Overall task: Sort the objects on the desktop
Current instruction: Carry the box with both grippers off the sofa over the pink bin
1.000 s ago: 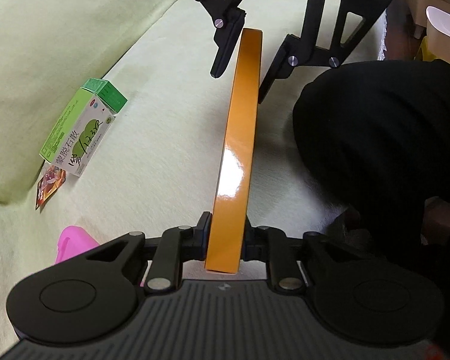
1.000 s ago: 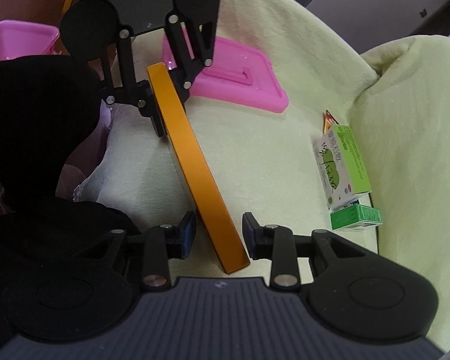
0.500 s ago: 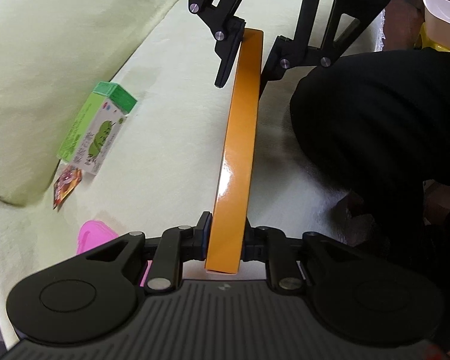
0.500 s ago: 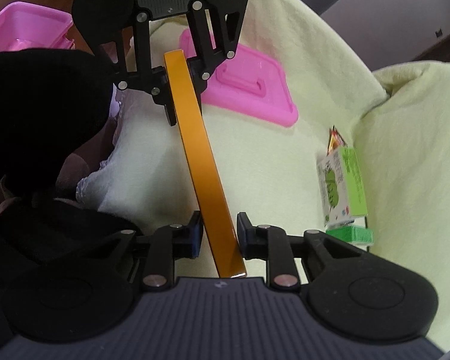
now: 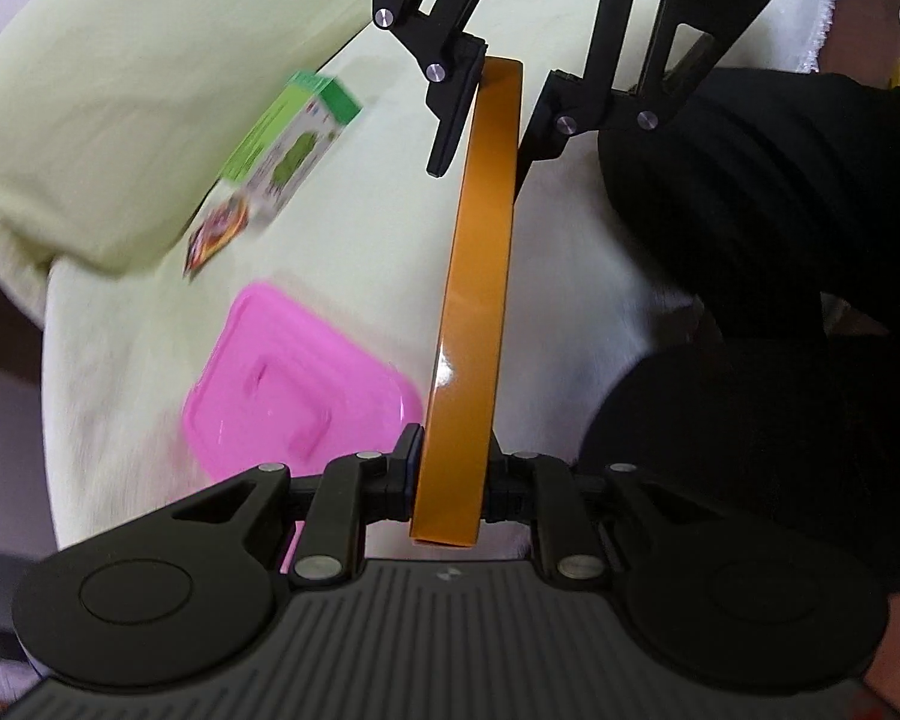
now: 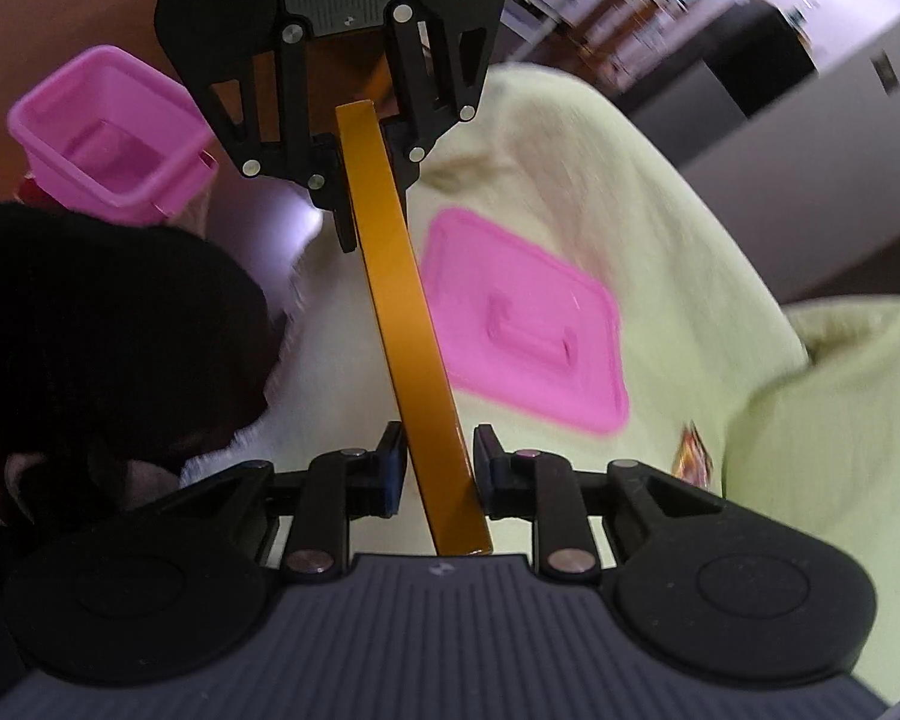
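- Left tongs (image 5: 448,474) clench the near end of the orange box (image 5: 474,312).
- Right tongs (image 6: 432,468) stand parted around its other end, perhaps touching.
- Pink lid (image 6: 525,324) lies on the yellow-green blanket (image 6: 690,252).

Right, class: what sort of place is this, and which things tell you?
Probably a living room or similar home space: a soft pale-green blanket drapes what looks like a sofa, with a pink lid lying on it, a pink bin nearby, and blurred shelving behind.

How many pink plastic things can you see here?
2: a flat pink lid lying on the green blanket, and an open pink tub beyond the blanket's edge.
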{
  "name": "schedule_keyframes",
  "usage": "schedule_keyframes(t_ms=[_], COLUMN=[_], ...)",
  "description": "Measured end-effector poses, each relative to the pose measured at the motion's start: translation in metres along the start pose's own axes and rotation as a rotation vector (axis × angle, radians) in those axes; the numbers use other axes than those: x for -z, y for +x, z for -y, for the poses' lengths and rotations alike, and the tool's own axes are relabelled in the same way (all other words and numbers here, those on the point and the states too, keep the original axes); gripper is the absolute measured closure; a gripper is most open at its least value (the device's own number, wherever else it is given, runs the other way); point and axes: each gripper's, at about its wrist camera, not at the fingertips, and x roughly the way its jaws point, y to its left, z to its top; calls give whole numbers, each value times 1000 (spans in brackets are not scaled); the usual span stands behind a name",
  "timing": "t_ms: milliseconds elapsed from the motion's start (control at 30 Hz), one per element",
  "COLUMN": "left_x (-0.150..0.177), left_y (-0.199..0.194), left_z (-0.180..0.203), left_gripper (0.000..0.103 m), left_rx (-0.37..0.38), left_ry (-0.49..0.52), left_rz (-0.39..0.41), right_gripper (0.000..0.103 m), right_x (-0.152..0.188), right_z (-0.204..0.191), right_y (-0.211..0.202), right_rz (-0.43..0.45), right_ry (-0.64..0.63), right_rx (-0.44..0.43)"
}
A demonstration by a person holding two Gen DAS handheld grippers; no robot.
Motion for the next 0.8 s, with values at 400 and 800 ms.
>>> schedule_keyframes(t_ms=[400,800], left_x=[74,176], left_y=[-69,-127], left_z=[29,93], left_gripper=[84,84], left_rx=[-75,-137], left_ry=[-192,-459], left_rz=[-124,-258], right_gripper=[84,84], right_x=[-80,-178], right_z=[-35,-101], right_y=[-7,18], right_rz=[146,270], right_ry=[-184,-371], right_rx=[-100,-254])
